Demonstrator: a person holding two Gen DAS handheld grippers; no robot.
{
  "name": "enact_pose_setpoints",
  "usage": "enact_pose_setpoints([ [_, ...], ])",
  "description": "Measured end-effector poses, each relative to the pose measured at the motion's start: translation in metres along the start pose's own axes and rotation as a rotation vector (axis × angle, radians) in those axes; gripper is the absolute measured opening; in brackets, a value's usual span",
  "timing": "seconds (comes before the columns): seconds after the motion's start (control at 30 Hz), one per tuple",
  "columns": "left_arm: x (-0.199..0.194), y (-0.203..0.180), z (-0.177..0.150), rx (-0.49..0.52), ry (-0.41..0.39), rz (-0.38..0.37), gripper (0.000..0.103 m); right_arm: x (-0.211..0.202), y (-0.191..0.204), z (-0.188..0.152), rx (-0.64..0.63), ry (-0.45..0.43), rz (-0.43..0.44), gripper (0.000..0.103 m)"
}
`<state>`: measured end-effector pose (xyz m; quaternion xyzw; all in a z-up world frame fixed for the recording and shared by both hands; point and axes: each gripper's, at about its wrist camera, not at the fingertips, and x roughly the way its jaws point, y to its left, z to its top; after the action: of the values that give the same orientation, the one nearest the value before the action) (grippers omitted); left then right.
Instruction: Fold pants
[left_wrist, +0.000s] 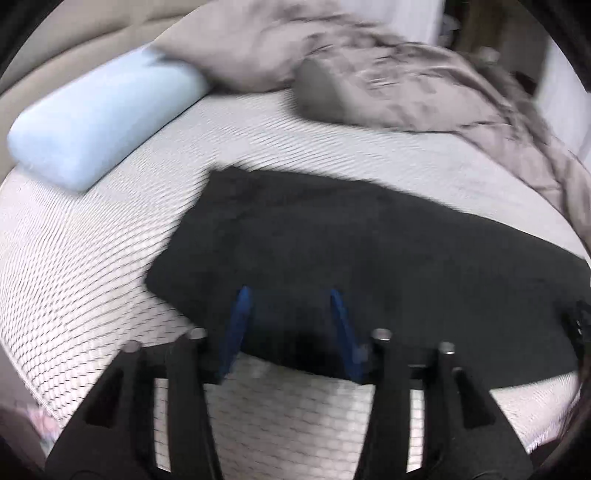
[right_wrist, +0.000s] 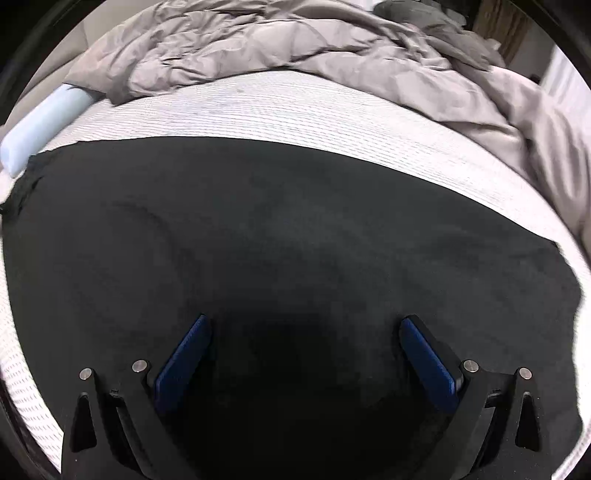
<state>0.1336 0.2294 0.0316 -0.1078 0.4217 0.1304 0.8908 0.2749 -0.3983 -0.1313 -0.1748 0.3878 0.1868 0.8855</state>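
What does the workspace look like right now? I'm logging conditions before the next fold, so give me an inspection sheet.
Surface: bed with a white textured mattress cover, bare around the garment.
Job's things: black pants lie flat on the cover, looking folded into a broad panel; left view is motion-blurred.
Clutter: crumpled grey duvet along the far side; light blue pillow at the far left.
Grippers: left gripper open, fingertips over the pants' near edge; right gripper open wide over the pants, gripping nothing.
Cables: nothing seen.
Surroundings: beige headboard behind the pillow; the rest is too blurred to tell.
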Motion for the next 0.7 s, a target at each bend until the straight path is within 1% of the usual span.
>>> enact_pose_setpoints([
  [0.03,-0.004,-0.023,0.0,0.032,-0.027,-0.01,0.063,-0.006,-0.012,-0.009,0.011,-0.002,-0.021,0.103],
  [0.07,-0.008,-0.038,-0.002,0.051,-0.041,-0.026,0.068,-0.011,-0.022,-0.017,0.021,0.0,-0.03,0.103],
  [0.1,-0.009,-0.064,-0.004,0.072,-0.048,-0.07,0.068,-0.015,-0.031,-0.023,0.026,0.003,-0.04,0.103],
  [0.17,-0.014,-0.098,-0.016,0.089,-0.036,-0.164,0.069,-0.028,-0.055,-0.045,0.032,0.001,-0.099,0.103],
  [0.2,-0.012,-0.12,-0.025,0.089,-0.018,-0.229,0.069,-0.035,-0.068,-0.057,0.044,-0.009,-0.128,0.103],
  [0.27,-0.014,-0.155,-0.042,0.12,0.02,-0.291,0.069,-0.049,-0.106,-0.09,0.133,-0.026,-0.155,0.103],
  [0.3,-0.01,-0.176,-0.048,0.145,0.039,-0.305,0.069,-0.052,-0.122,-0.101,0.182,-0.026,-0.155,0.103],
  [0.33,-0.005,-0.197,-0.054,0.184,0.058,-0.301,0.069,-0.055,-0.143,-0.117,0.247,-0.021,-0.168,0.102],
  [0.37,0.0,-0.216,-0.059,0.226,0.07,-0.288,0.069,-0.058,-0.161,-0.129,0.3,-0.021,-0.204,0.102],
  [0.4,0.003,-0.237,-0.069,0.261,0.074,-0.277,0.069,-0.061,-0.179,-0.142,0.358,-0.018,-0.274,0.103],
  [0.43,0.003,-0.249,-0.074,0.287,0.072,-0.271,0.069,-0.063,-0.191,-0.149,0.401,-0.015,-0.302,0.103],
  [0.47,0.0,-0.259,-0.078,0.302,0.063,-0.267,0.069,-0.067,-0.206,-0.159,0.475,-0.024,-0.291,0.103],
  [0.5,-0.001,-0.267,-0.079,0.312,0.052,-0.272,0.069,-0.071,-0.216,-0.166,0.541,-0.042,-0.233,0.103],
  [0.57,0.002,-0.287,-0.079,0.328,0.044,-0.295,0.069,-0.085,-0.231,-0.18,0.668,-0.108,-0.115,0.103],
  [0.6,0.004,-0.294,-0.077,0.338,0.047,-0.302,0.069,-0.091,-0.235,-0.187,0.721,-0.144,-0.043,0.103],
  [0.63,0.001,-0.3,-0.081,0.351,0.05,-0.304,0.069,-0.094,-0.236,-0.19,0.745,-0.163,0.014,0.103],
  [0.7,-0.002,-0.305,-0.085,0.387,0.048,-0.298,0.069,-0.095,-0.236,-0.196,0.785,-0.199,0.164,0.102],
])
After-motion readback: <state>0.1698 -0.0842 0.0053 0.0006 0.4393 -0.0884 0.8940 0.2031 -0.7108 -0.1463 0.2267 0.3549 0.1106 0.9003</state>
